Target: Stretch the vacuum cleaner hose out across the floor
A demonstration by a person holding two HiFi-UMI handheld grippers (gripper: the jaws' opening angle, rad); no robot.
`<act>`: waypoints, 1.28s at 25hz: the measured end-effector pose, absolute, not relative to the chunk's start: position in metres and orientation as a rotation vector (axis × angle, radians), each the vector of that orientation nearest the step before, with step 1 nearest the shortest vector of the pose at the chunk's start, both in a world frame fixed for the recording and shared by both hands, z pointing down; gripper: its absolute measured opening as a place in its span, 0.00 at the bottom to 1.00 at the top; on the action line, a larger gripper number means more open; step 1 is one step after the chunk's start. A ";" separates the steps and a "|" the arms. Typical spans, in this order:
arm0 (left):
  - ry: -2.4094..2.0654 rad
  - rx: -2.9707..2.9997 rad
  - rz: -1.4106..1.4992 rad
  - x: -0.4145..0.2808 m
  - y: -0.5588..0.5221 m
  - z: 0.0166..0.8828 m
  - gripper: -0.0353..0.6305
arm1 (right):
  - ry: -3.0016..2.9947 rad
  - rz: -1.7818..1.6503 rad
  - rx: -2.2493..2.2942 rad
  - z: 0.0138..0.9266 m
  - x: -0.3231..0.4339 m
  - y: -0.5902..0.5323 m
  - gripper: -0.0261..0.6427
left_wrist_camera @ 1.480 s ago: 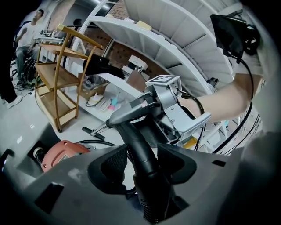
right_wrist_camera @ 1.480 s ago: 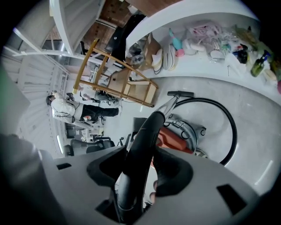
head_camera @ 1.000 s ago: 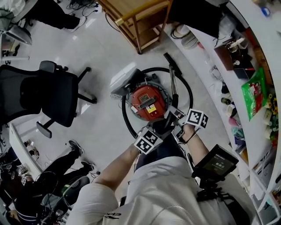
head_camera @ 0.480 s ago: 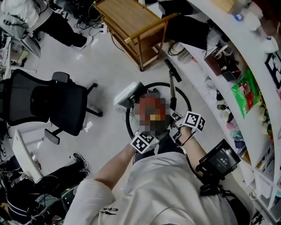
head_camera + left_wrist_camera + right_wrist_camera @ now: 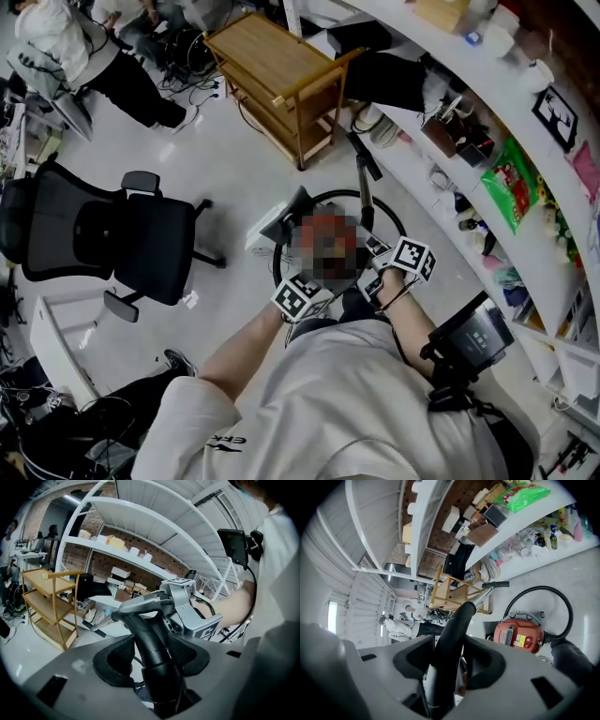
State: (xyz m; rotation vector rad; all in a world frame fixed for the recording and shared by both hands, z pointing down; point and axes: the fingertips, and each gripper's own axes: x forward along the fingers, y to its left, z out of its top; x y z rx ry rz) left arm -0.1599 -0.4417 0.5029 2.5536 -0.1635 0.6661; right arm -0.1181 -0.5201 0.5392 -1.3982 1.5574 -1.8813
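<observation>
— What's ahead of your left tool [image 5: 150,653] and right tool [image 5: 446,660]?
— The vacuum cleaner [image 5: 519,637], on the floor [image 5: 216,169], hose [image 5: 548,587] looped round it; the cart [image 5: 267,56] stands beyond. The chair's [image 5: 141,248] left of your left tool, shelves [image 5: 469,70] right of your right.

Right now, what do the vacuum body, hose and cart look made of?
The vacuum body looks like moulded plastic: glossy red shell with vent slots. The hose seems flexible black plastic or rubber, since it curls in a loop. The cart looks like pale wood, matte, with tan boards and posts.
</observation>
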 end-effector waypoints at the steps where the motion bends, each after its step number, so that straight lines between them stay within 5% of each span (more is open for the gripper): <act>1: -0.157 2.558 0.659 -0.162 -0.439 0.500 0.36 | 1.549 -1.868 -1.400 0.536 -0.120 -0.518 0.33; 32: -0.056 2.791 0.552 -0.208 -0.342 0.438 0.36 | 1.434 -1.666 -1.419 0.484 -0.148 -0.411 0.33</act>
